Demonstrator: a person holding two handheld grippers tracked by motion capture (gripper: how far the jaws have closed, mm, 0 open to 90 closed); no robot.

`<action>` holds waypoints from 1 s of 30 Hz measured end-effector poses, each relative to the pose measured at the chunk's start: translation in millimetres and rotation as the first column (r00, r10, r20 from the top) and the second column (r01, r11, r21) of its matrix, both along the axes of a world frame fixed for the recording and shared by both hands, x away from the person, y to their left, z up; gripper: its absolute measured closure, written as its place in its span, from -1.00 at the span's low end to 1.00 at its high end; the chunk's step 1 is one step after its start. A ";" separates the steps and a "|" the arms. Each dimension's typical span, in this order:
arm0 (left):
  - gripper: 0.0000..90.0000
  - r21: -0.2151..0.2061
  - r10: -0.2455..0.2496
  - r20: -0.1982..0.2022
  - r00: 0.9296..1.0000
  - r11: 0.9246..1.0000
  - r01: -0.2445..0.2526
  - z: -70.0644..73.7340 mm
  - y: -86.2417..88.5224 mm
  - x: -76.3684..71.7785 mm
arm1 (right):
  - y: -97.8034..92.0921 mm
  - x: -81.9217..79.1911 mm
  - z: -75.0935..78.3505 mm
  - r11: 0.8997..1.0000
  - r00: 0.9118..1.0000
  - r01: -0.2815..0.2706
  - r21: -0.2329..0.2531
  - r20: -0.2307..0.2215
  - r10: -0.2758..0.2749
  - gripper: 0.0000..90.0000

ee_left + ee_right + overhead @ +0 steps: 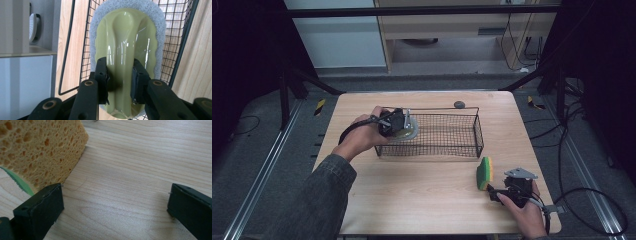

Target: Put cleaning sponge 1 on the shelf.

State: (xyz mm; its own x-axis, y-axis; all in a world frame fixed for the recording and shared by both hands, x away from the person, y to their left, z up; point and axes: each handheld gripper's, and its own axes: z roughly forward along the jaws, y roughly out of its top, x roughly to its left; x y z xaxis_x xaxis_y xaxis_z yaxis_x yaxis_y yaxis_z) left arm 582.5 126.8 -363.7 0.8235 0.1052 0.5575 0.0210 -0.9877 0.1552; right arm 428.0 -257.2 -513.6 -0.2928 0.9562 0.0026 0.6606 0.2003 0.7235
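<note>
My left gripper (398, 125) is shut on the raised handle of a pale green scrubber with a white pad (127, 47), held at the left end of a black wire basket (452, 150). The same scrubber (408, 130) sits just inside the basket's left wall in the high view. My right gripper (496, 192) stands open low over the table at the front right, jaws wide apart (115, 207). A yellow and green sponge (485, 173) stands on its edge just left of it; the yellow sponge face (37, 150) lies beyond my left jaw, not between the jaws.
A small grey round object (459, 104) lies on the wooden table (422, 200) behind the basket's far rim. Cables trail over the floor at the right. A metal frame bar crosses the back.
</note>
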 end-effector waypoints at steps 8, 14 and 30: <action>0.58 0.006 0.003 -0.025 1.000 1.000 -0.002 -5.0 3.9 3.5 | 0.0 0.0 0.0 1.000 1.000 0.000 0.000 0.000 0.000 -0.99; 0.58 0.013 0.004 -0.040 0.999 1.000 -0.004 -9.2 4.6 5.6 | -0.1 0.0 0.0 1.000 1.000 -0.001 0.000 0.000 0.001 -0.99; 0.58 0.008 0.014 -0.077 0.997 1.000 -0.014 -19.6 5.9 7.6 | -0.5 -0.2 -0.1 1.000 1.000 -0.006 -0.005 0.001 0.006 -0.98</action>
State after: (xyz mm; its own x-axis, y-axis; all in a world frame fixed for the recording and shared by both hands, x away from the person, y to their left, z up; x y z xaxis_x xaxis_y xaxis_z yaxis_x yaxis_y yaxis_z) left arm 590.0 132.7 -383.4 0.8625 0.1132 0.4932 0.0464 -0.9883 0.1456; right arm 427.8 -257.6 -513.7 -0.2985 0.9544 -0.0030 0.6583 0.2082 0.7234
